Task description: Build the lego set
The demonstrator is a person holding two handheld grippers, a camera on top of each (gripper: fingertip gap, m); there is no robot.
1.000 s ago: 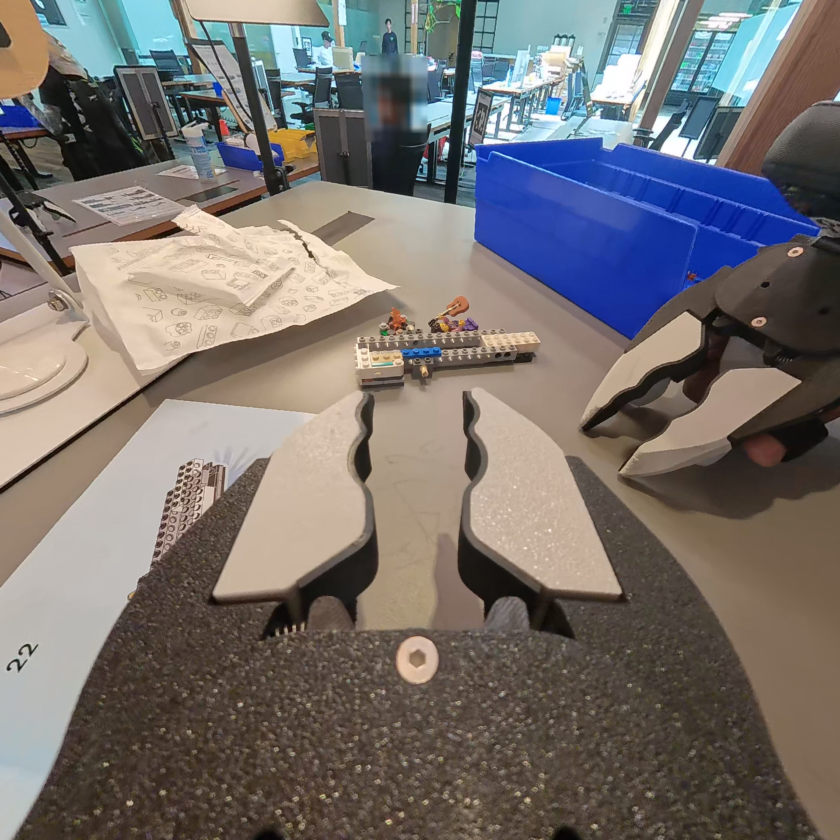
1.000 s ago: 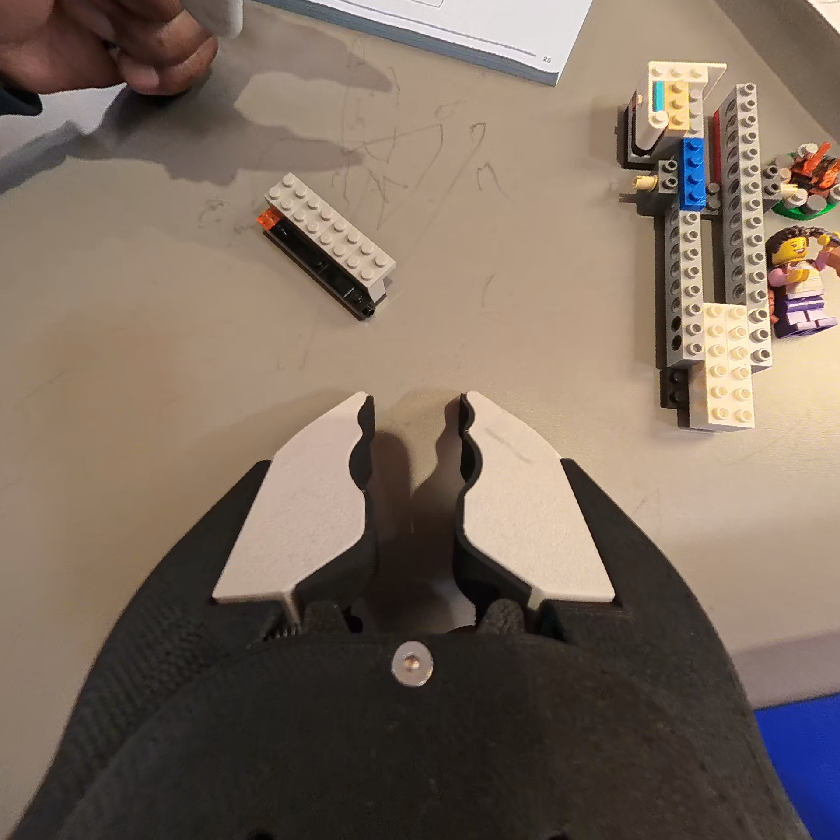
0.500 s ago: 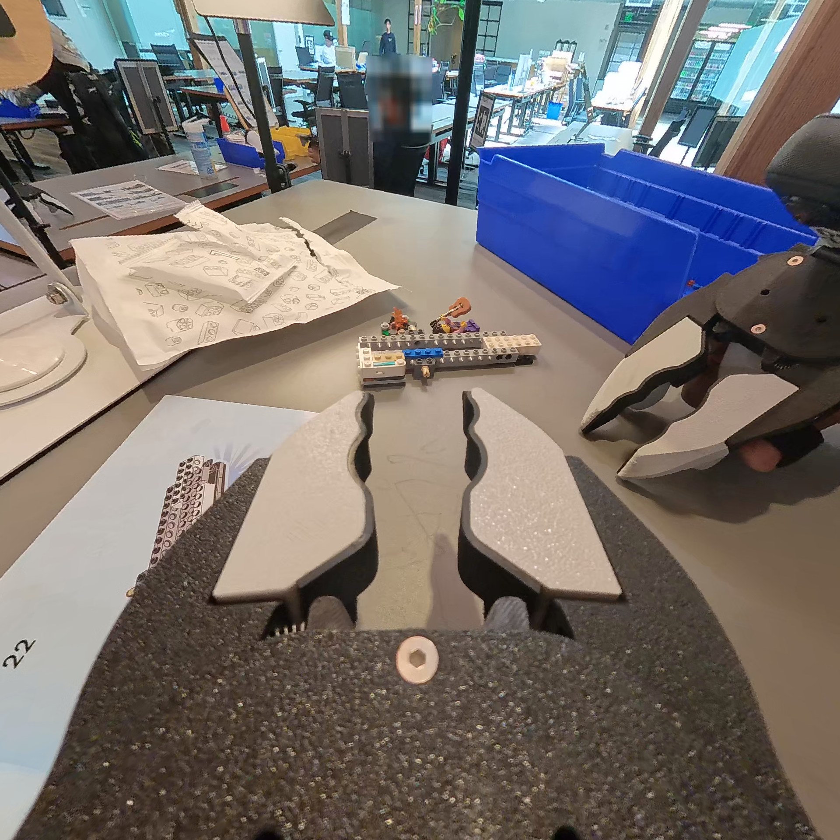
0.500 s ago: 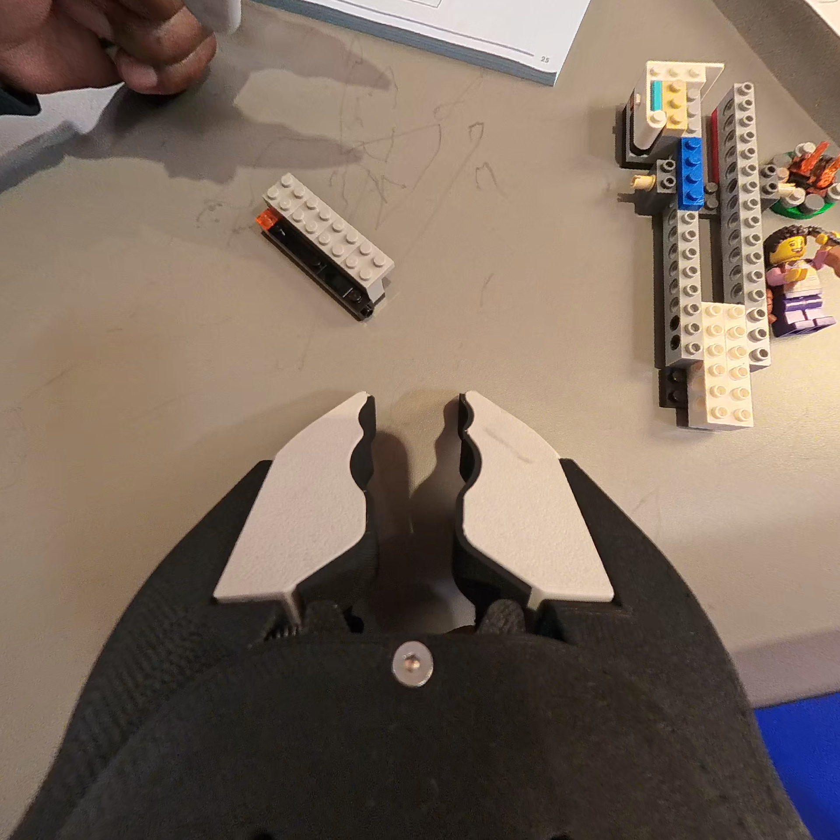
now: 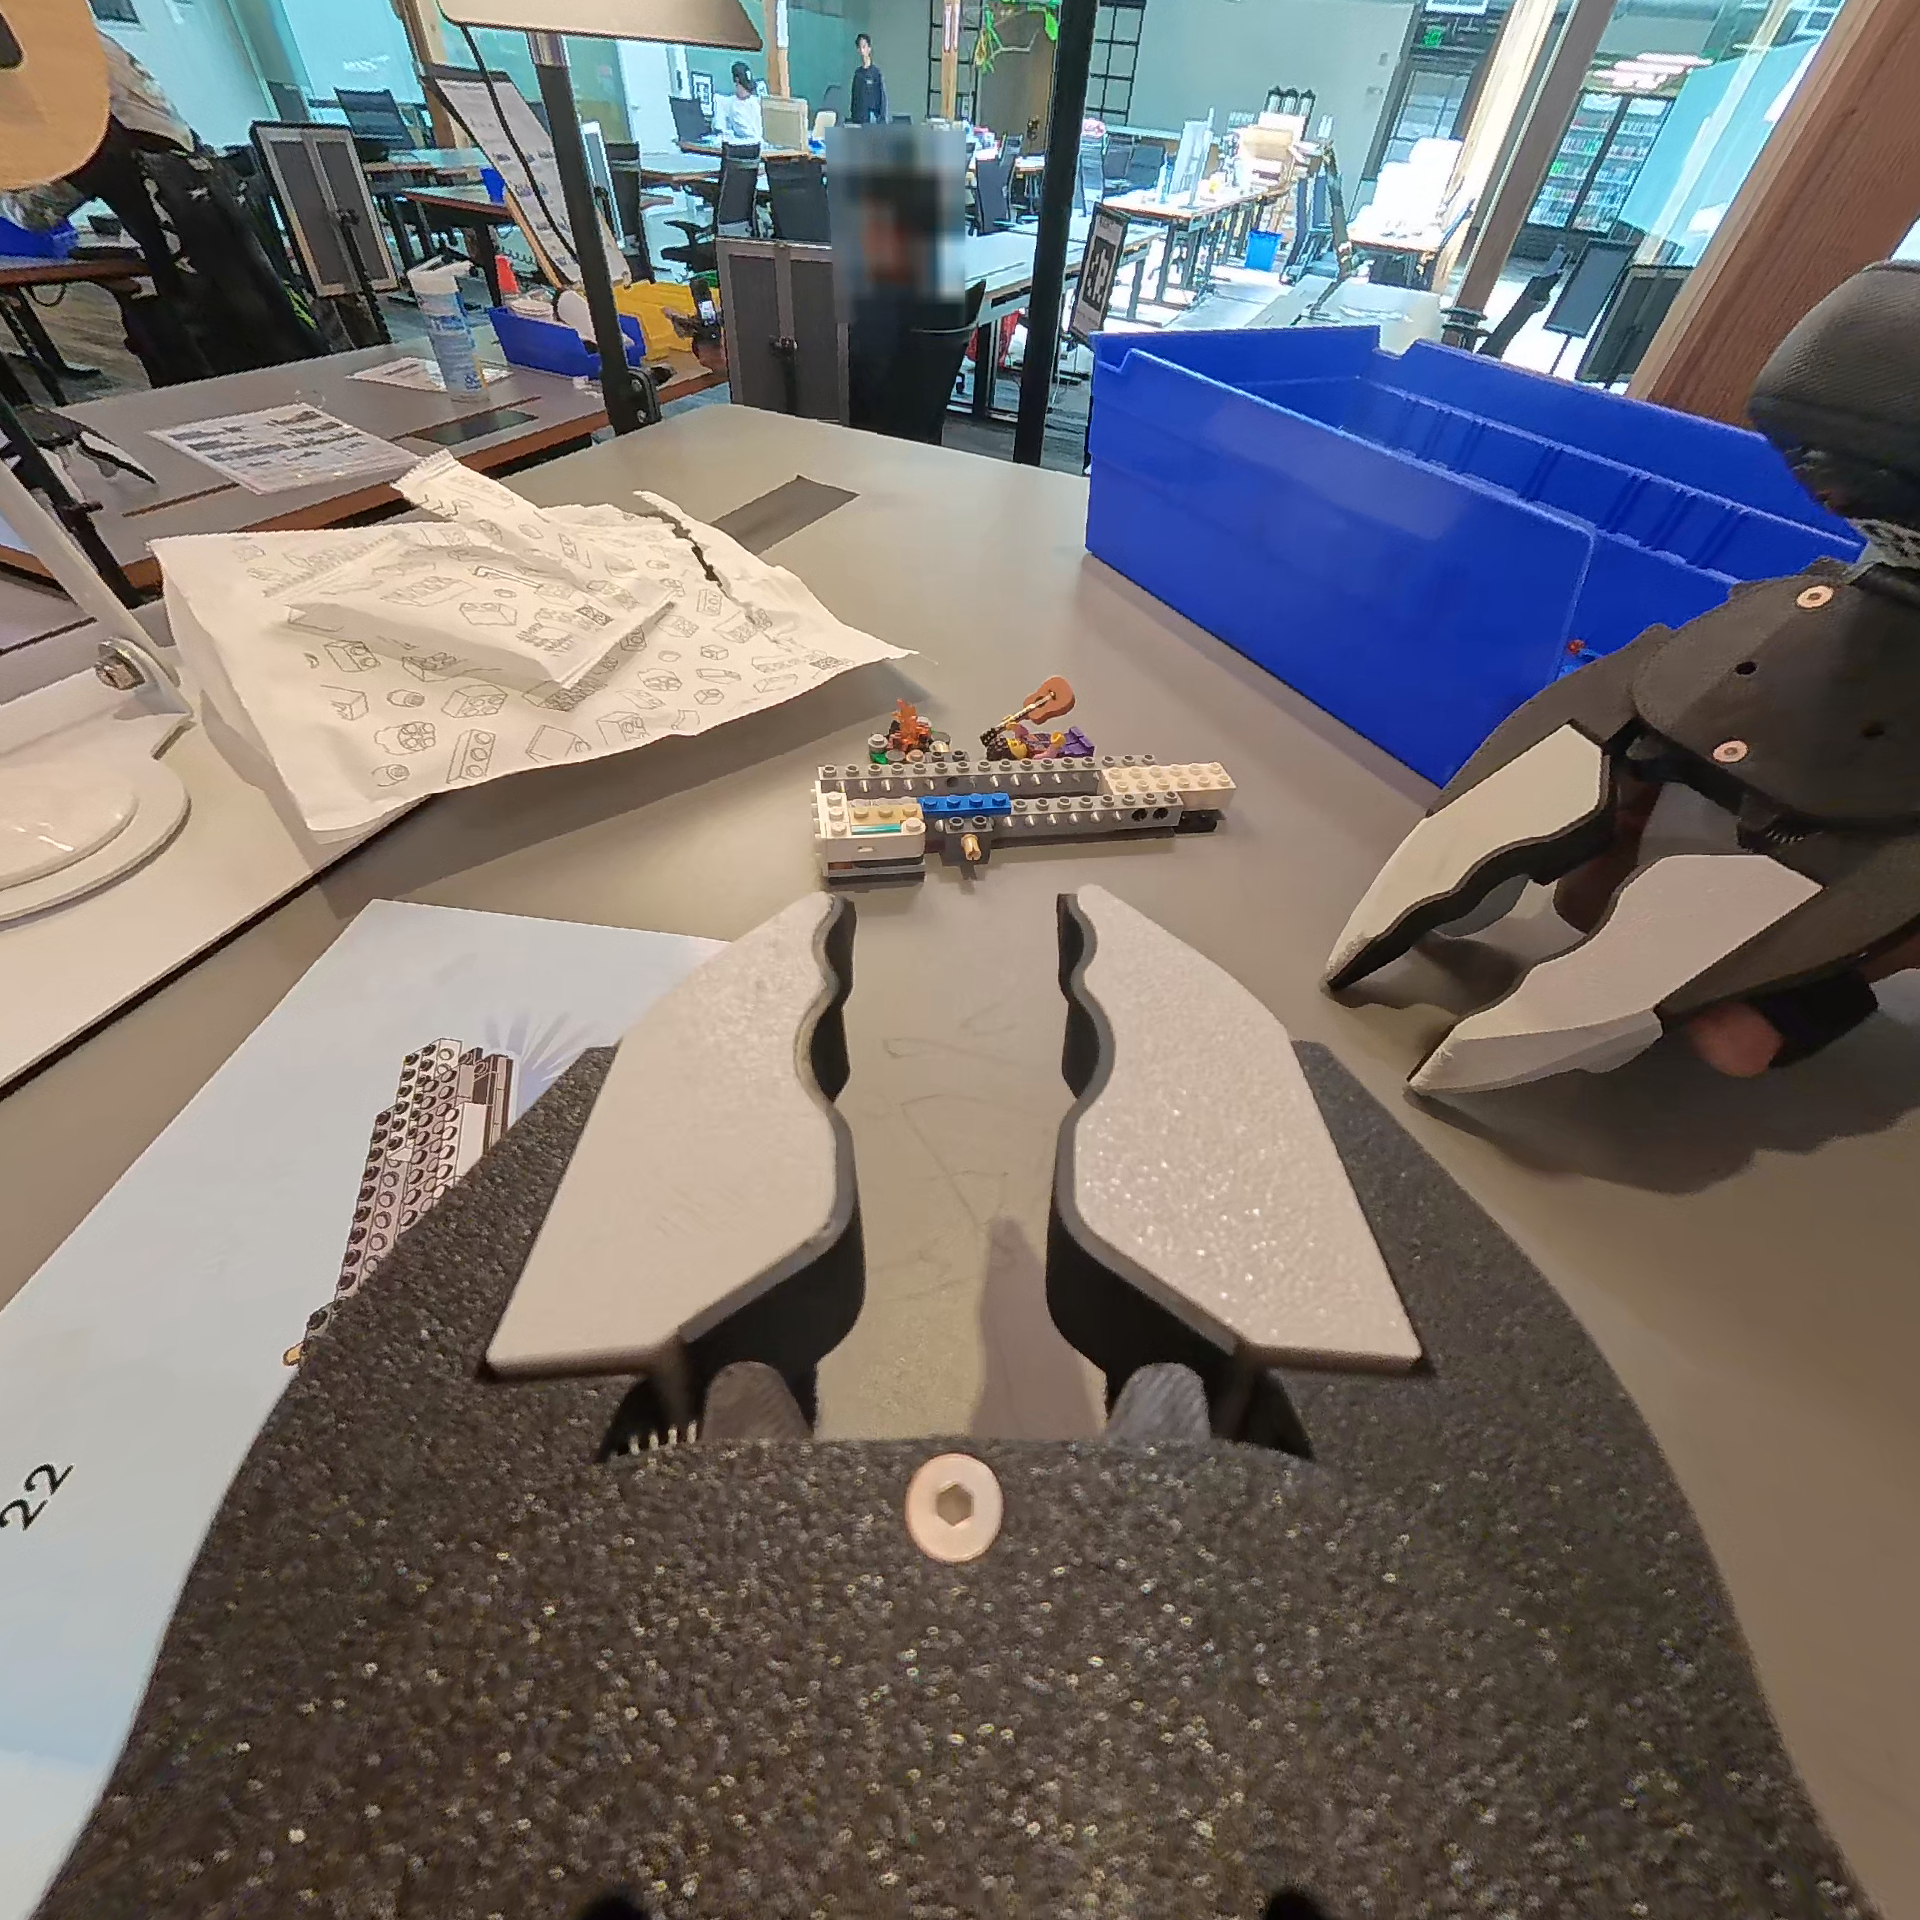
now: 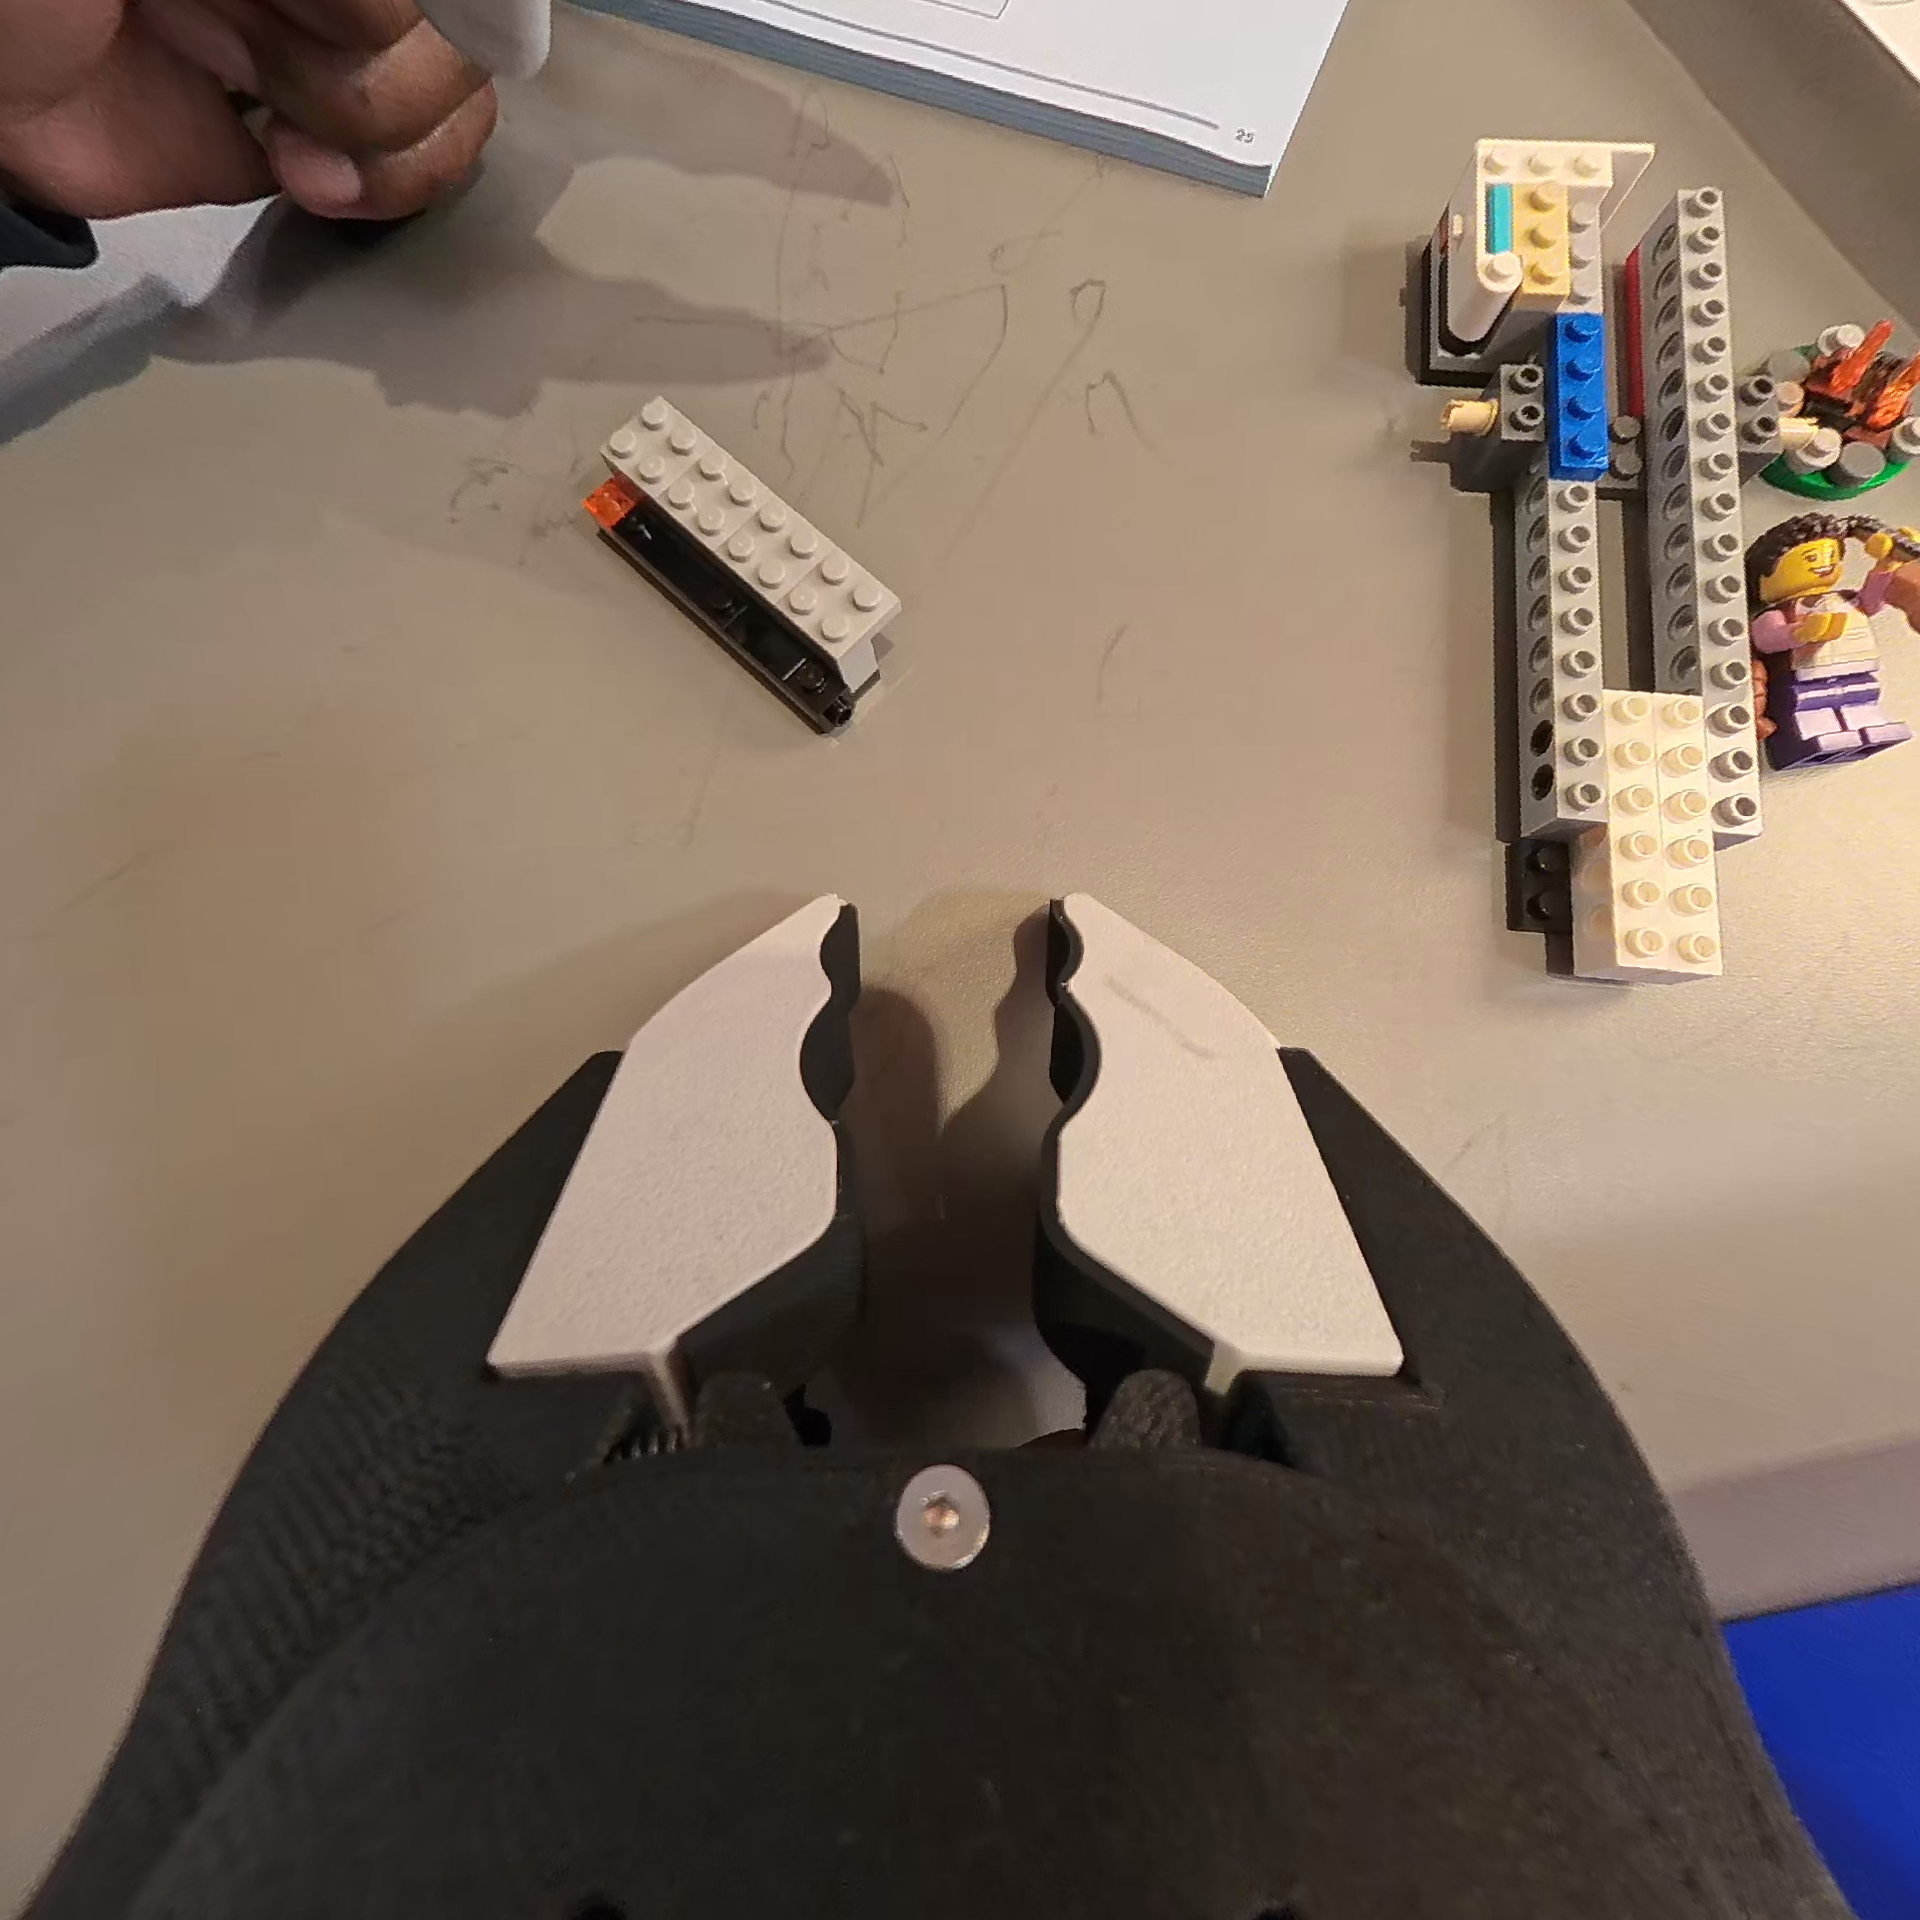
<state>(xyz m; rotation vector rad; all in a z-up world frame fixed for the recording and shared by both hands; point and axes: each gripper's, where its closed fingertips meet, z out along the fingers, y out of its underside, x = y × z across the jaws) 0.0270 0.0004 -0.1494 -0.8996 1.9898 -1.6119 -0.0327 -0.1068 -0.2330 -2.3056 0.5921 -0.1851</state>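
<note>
My left gripper [image 5: 954, 914] is open and empty above the grey table, with only bare table between its pads. A long grey brick assembly [image 5: 1023, 800] with blue, white and cream parts lies just beyond its tips. My right gripper [image 6: 954, 920] is open and empty, close over the table; it also shows in the left wrist view [image 5: 1392, 1023] at the right. A small grey and black brick block [image 6: 743, 561] with an orange end lies ahead and left of it. The long assembly [image 6: 1621, 582] lies at its right.
A minifigure [image 6: 1813, 655] and a small campfire piece [image 6: 1849, 416] lie beside the assembly. An open instruction booklet [image 5: 260, 1143] lies at the left. A printed paper bag [image 5: 499, 644] and a blue bin [image 5: 1403, 540] stand farther back. A hand [image 6: 239, 94] rests at top left. Some 15 centimetres of space lies between my two pairs of fingers.
</note>
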